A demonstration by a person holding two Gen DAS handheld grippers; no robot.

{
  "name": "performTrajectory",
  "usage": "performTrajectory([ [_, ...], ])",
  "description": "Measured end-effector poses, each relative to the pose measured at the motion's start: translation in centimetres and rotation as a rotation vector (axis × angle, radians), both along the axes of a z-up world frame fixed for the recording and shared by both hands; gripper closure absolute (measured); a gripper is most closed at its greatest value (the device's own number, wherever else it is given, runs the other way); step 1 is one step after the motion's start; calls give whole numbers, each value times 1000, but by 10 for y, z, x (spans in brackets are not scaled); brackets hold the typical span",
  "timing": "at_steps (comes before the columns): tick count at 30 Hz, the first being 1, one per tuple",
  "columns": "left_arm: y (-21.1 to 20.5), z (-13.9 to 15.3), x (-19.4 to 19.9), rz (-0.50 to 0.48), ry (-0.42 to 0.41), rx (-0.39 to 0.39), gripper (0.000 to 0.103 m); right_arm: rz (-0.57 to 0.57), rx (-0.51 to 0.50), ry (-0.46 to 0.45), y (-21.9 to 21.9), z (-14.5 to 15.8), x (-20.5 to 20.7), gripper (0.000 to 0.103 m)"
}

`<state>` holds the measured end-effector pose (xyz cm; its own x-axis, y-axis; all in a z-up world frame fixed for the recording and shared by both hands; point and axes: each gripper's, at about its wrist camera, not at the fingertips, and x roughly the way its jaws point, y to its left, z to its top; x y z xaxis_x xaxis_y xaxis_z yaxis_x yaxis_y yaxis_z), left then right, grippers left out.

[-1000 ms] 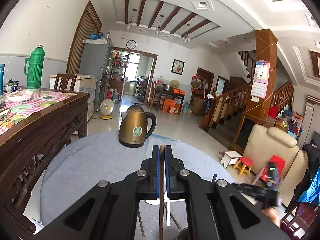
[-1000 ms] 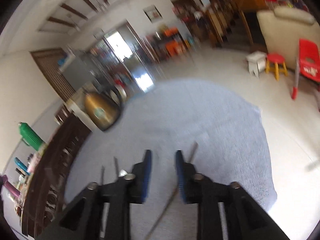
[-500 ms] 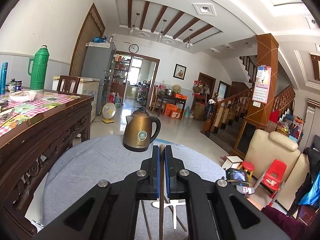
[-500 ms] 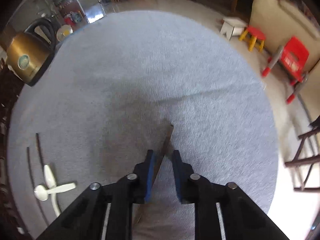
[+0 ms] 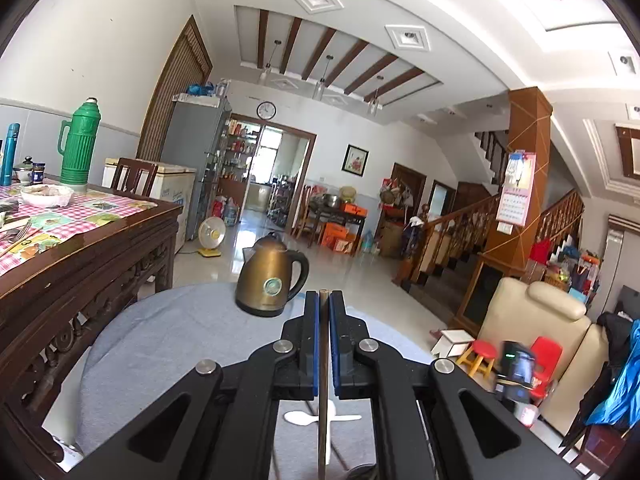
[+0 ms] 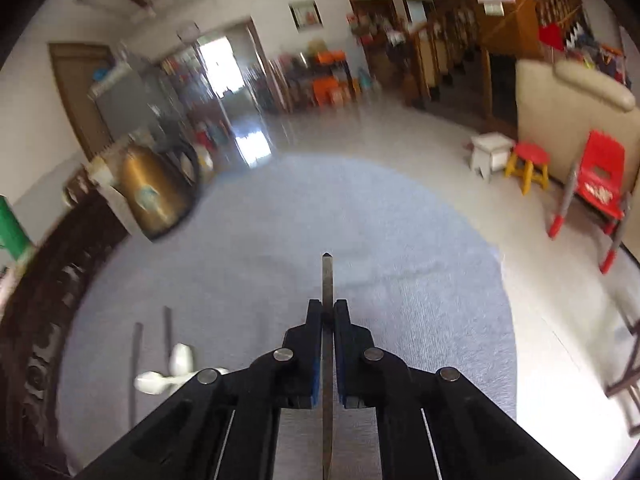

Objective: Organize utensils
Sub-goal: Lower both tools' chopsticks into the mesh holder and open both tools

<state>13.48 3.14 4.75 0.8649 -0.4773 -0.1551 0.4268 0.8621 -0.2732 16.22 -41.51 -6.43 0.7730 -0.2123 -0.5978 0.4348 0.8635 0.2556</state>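
Each gripper has a chopstick pinched tight: the left gripper [image 5: 324, 300] grips a brownish chopstick [image 5: 323, 400] running back along its fingers, and the right gripper [image 6: 328, 312] clamps a darker one [image 6: 327, 280] poking out past the tips. Probably they get paired up next, so best to keep both level and lay them parallel beside the two loose sticks [image 6: 152, 340] near the white spoons [image 6: 172, 372]. All that sits on the grey round table [image 6: 360, 220], with the gold kettle [image 5: 272, 280] at the far edge. Beyond the kettle there's shiny floor, a doorway and stairs.
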Motion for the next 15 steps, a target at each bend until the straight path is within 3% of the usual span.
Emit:
performTrajectory([
  [6,-10,8,-6,-10,-14,-37,98,29,-7,-352,35,68,-68,97],
  [12,-19,2,-9,22,-33,-55,98,75,23,-580,75,113,-119,97],
  [15,-24,-8,-6,40,-24,-66,98,102,7,-679,112,123,-125,97],
])
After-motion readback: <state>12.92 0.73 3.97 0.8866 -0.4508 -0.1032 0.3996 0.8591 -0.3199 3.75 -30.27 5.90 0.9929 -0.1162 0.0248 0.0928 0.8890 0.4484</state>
